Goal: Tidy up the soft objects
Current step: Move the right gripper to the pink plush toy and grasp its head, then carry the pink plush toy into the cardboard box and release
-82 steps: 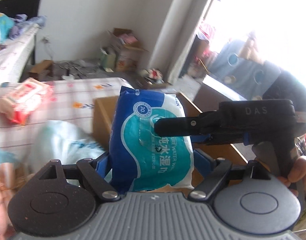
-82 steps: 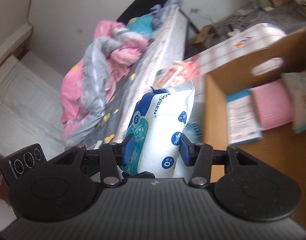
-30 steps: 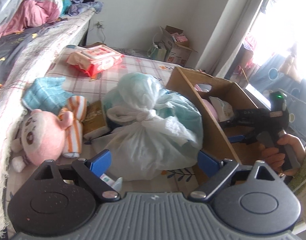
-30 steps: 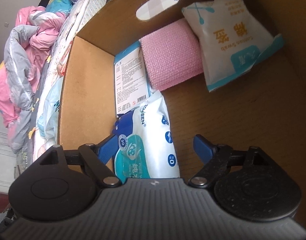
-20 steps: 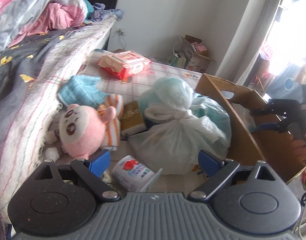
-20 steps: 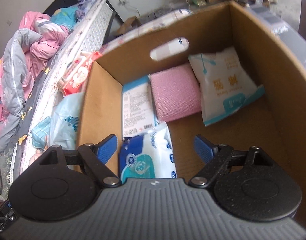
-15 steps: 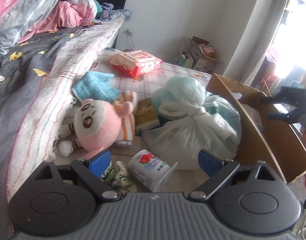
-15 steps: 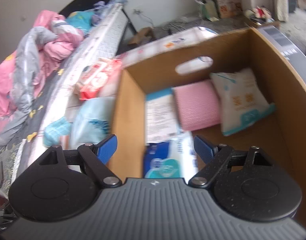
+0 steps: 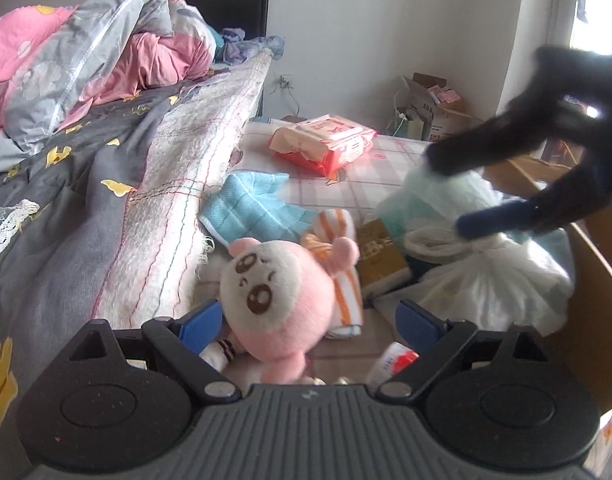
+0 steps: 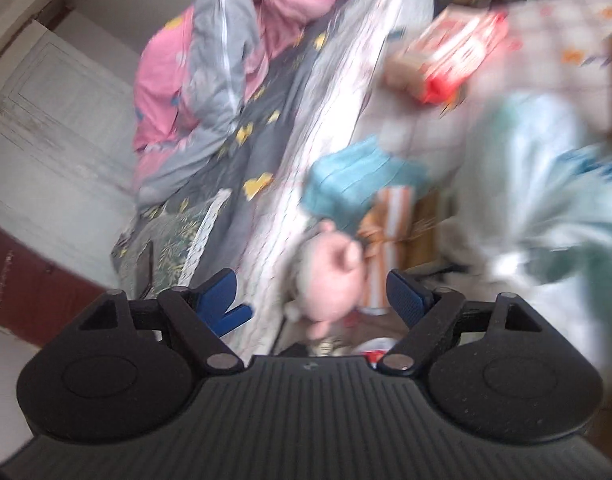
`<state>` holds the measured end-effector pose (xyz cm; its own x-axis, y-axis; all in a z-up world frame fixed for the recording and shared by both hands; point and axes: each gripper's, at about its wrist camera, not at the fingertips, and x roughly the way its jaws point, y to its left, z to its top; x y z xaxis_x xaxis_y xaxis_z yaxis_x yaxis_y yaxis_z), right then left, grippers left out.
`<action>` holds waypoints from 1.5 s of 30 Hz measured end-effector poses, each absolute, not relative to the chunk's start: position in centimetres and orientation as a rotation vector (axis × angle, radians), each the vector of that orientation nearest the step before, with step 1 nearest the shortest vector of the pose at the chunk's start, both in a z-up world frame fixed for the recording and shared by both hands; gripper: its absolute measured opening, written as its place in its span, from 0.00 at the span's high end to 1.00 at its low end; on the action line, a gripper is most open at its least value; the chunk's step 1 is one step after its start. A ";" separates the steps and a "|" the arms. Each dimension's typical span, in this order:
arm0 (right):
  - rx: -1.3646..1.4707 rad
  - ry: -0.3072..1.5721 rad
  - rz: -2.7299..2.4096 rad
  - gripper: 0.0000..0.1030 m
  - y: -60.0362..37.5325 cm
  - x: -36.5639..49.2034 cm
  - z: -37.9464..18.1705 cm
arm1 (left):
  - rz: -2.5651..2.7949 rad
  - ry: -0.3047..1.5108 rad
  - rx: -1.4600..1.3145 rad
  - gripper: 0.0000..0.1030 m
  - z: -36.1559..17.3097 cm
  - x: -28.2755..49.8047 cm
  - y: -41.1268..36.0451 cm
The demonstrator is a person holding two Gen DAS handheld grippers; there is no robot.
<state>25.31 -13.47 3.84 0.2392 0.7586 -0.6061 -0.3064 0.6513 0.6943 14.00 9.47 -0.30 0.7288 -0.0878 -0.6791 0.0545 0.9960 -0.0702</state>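
A checked mat [image 9: 386, 168] beside the bed [image 9: 105, 200] is littered with soft things. The left gripper [image 9: 306, 318] is held wide open and empty around the pink plush toy [image 9: 277, 300] (pads not yet touching). The right gripper [image 10: 312, 294], empty, has just been narrowing. The striped towel [image 9: 342, 280] leaning on the plush could be dragged along

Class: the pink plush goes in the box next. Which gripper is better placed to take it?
Probably the left gripper: its open jaws already flank the plush. The right gripper hangs over the bag.
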 end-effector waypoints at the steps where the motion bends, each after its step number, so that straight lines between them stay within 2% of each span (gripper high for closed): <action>1: 0.486 1.140 0.766 0.31 -12.1 26.0 3.1 | -0.081 0.760 -0.047 0.12 -0.5 14.5 9.8; 4: 0.476 1.248 0.743 0.41 -8.5 27.6 0.1 | -0.101 0.802 -0.061 0.14 -1.3 16.3 10.5; 9: 0.457 1.366 0.712 0.49 -5.3 29.4 -3.6 | -0.137 0.861 -0.101 0.15 -2.5 18.4 11.6; 17: 0.420 1.336 0.704 0.46 -3.7 30.9 -4.1 | -0.188 0.878 -0.148 0.11 -2.9 18.3 12.1; 22: 0.395 1.347 0.710 0.34 -2.5 31.0 -5.1 | -0.179 0.864 -0.136 0.10 -3.1 17.9 11.6; 25: 0.363 1.336 0.702 0.31 -1.6 30.9 -5.2 | -0.182 0.851 -0.134 0.10 -2.8 17.7 11.3; 31: 0.347 1.302 0.707 0.38 -1.5 30.3 -4.7 | -0.187 0.837 -0.155 0.11 -1.7 16.6 11.0; 45: 0.397 1.182 0.806 0.38 -7.5 25.5 2.1 | -0.288 0.710 -0.099 0.10 4.8 11.0 7.0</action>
<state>25.53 -7.50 2.10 0.1510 0.7355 -0.6605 -0.3459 0.6652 0.6617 11.00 7.00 4.77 0.7207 -0.2937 -0.6279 0.2271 0.9559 -0.1863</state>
